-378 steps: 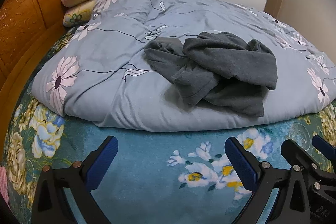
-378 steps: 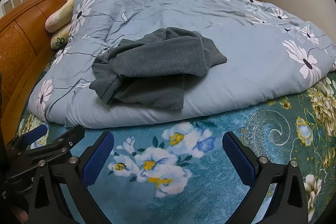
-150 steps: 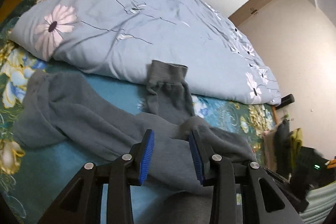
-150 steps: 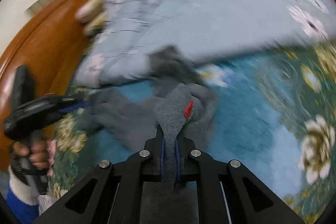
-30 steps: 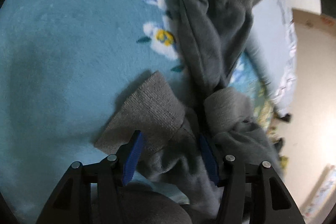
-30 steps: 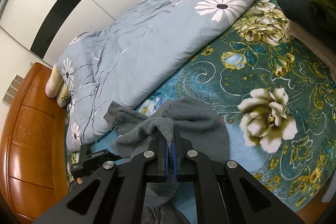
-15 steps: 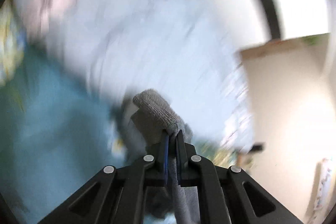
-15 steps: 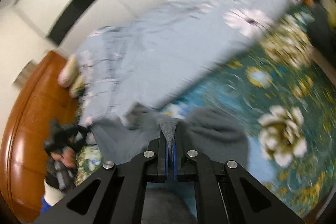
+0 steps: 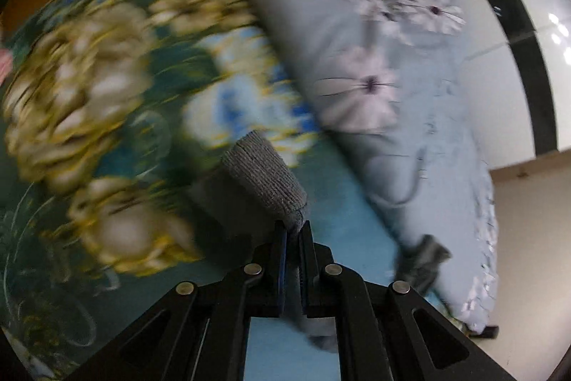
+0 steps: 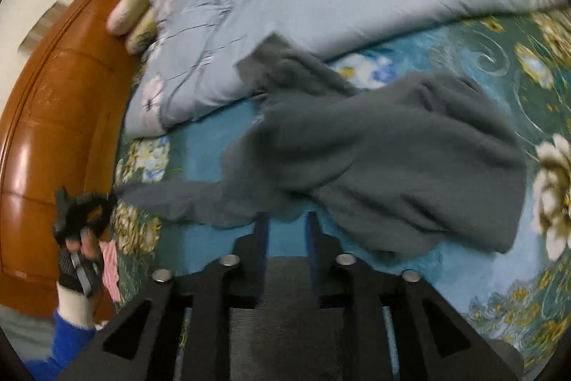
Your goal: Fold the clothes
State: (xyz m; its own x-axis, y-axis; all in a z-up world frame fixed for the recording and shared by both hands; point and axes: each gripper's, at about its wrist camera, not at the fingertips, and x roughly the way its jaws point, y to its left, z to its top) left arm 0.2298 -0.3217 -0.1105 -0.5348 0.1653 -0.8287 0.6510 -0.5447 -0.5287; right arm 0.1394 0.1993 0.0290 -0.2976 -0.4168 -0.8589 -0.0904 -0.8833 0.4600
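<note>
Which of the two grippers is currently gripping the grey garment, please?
The left gripper: its jaws pinch the garment's ribbed cuff, while the right gripper is open.

Soft indoor light is falling evenly from above. In the left wrist view, motion blur is smearing the floral bedsheet (image 9: 89, 88) from nine to twelve o'clock, while the ribbed cuff (image 9: 266, 183) near centre is staying fairly sharp. Small glare spots are glinting on the glossy wardrobe door (image 9: 556, 27) at two o'clock. In the right wrist view, the grey garment (image 10: 392, 159) is blurring slightly, perhaps from movement, and a highlight is shining on the wooden headboard (image 10: 21, 149) at nine o'clock. Fisheye distortion is bending both views' edges into dark corners.
</note>
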